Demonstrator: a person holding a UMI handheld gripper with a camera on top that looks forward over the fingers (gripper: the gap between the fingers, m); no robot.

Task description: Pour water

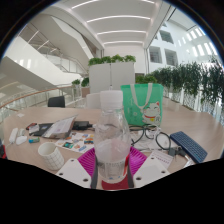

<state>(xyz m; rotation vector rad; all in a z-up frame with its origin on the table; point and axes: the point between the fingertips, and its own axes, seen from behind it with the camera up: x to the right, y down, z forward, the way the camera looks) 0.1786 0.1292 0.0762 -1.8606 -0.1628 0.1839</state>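
Between the claw (112, 168) pads, gripped clear bottle (111, 135) — cluttered table (200, 125), green bag (142, 103), bright atrium.

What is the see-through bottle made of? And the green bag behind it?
The bottle, held between the gripper fingers, looks like clear plastic: you can see through it. The green bag seems soft cloth or woven plastic; it is hard to tell.

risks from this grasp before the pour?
1. The gripper holds the clear bottle only by its lower part, pads pressing it; tilting may let it slip or swing.
2. Papers and the white mug lie close beside it, so a spill would probably wet them.
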